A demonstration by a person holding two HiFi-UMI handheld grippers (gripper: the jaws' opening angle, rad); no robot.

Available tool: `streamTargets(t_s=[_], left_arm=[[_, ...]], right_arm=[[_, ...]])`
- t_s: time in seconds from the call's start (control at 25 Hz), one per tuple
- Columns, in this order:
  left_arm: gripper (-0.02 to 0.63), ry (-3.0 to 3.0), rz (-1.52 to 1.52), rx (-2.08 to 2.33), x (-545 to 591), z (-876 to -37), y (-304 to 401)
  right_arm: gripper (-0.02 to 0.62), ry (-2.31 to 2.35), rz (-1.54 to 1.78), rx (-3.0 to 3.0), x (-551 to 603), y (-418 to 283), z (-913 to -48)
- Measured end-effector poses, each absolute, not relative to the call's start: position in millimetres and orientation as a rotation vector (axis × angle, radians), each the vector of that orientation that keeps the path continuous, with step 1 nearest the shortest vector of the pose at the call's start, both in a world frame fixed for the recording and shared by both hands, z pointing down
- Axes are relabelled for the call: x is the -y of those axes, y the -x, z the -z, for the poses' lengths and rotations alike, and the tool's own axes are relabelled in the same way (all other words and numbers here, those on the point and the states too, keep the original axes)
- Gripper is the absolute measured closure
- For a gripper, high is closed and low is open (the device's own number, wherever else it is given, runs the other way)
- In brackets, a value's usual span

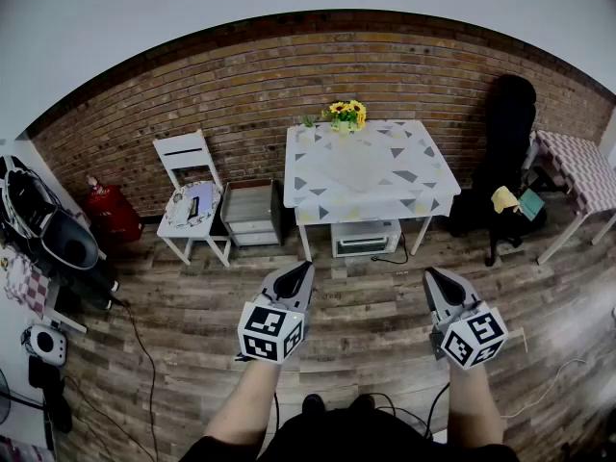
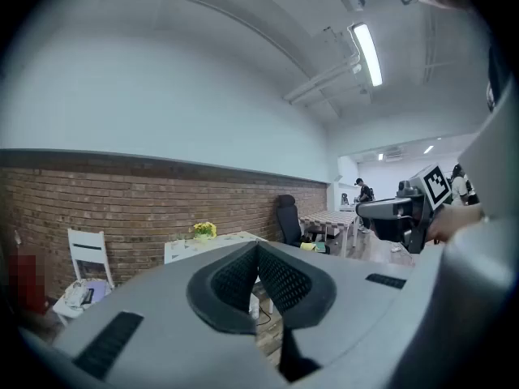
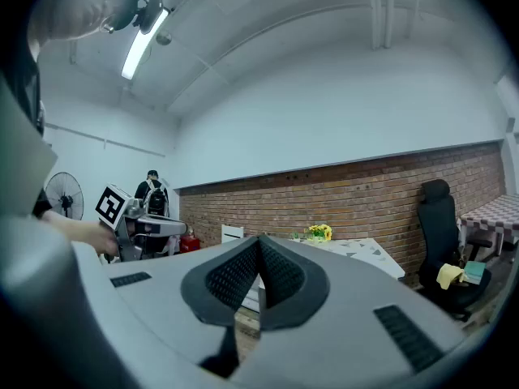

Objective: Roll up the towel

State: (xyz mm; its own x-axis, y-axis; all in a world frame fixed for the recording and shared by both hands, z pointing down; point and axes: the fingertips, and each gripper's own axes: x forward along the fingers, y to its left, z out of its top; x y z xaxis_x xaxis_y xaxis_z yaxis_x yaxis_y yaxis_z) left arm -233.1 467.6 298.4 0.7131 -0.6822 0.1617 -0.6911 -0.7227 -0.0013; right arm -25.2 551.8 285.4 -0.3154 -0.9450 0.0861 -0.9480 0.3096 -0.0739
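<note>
Both tools are held out over the wood-plank floor (image 1: 366, 301), side by side and well apart. Left tool (image 1: 306, 268): jaws shut tip to tip, nothing in them. Right tool (image 1: 430, 273): same, jaws together, empty.

Towel (image 1: 358, 166): pale, lies flat mid-top on the bench (image 1: 431, 203), ahead of the tools and roughly between their lines, well apart from both. The bench has a white cover with grey and yellow triangles. Yellow flowers (image 1: 347, 113) stand at its far edge, by the brick wall (image 1: 231, 85). A white box unit (image 1: 366, 239) sits under the bench, with a cable on the floor beside it.

Ahead-left of the left tool: small drawer cabinet (image 1: 252, 213), then a white chair (image 1: 189, 166) with stuff on the seat, and a red canister (image 1: 109, 212) further left by the wall.

Ahead-right of the right tool: black office chair (image 1: 508, 128) with a yellow cloth (image 1: 504, 198) on the seat, and a checked-cloth table (image 1: 577, 166) far right.

The gripper views show plain white wall above the brick, a ceiling tube light (image 2: 366, 51) that is lit, and a standing fan (image 3: 63, 197) beyond the left tool.
</note>
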Motion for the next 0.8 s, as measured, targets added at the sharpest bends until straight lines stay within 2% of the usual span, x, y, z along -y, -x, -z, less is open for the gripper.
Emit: streamTargets(t_s=[0.24, 0.8], left_arm=[[0.589, -2.847, -0.237, 1.138, -469.4, -302.3, 231.4], [0.589, -2.843, -0.262, 1.138, -489.2, -316.2, 177.9]], right_arm=[[0.583, -1.828, -0.145, 2.512, -557.2, 19.4, -284.1], [0.581, -1.744, -0.131, 2.551, -577.9, -26.3, -295.0]])
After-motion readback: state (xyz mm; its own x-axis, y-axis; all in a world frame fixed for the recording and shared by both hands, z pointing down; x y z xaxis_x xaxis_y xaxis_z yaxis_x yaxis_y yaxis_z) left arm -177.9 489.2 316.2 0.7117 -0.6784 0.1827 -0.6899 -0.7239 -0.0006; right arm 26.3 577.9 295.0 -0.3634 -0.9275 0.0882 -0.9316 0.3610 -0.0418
